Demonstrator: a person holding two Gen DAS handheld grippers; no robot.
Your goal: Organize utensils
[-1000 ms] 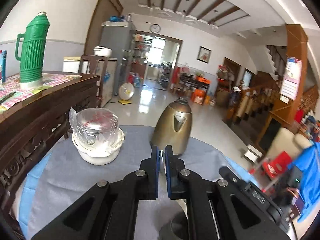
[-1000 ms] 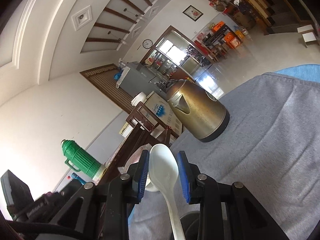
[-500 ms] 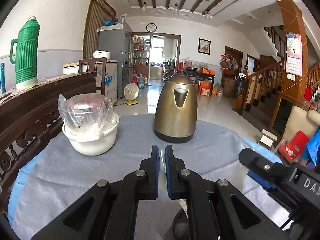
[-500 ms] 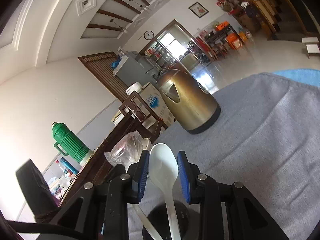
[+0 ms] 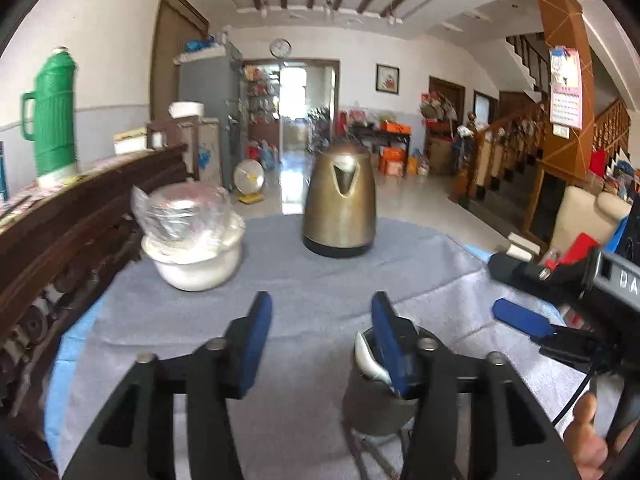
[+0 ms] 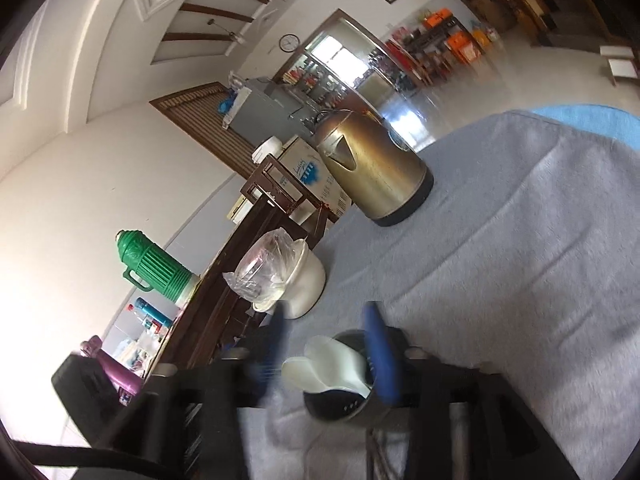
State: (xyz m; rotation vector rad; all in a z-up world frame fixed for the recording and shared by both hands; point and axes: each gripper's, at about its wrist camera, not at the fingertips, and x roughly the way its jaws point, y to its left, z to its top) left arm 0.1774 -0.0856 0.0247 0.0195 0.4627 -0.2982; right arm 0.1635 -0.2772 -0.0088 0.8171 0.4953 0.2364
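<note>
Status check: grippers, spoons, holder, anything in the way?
Both grippers open, jaws just opened. Two white spoons in the dark holder. Kettle stands clear.

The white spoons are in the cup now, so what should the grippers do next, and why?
Probably lift both grippers up and away. Two white spoons already stand in the holder cup, and the right gripper and left gripper have just been opening, their fingers gripping nothing.
</note>
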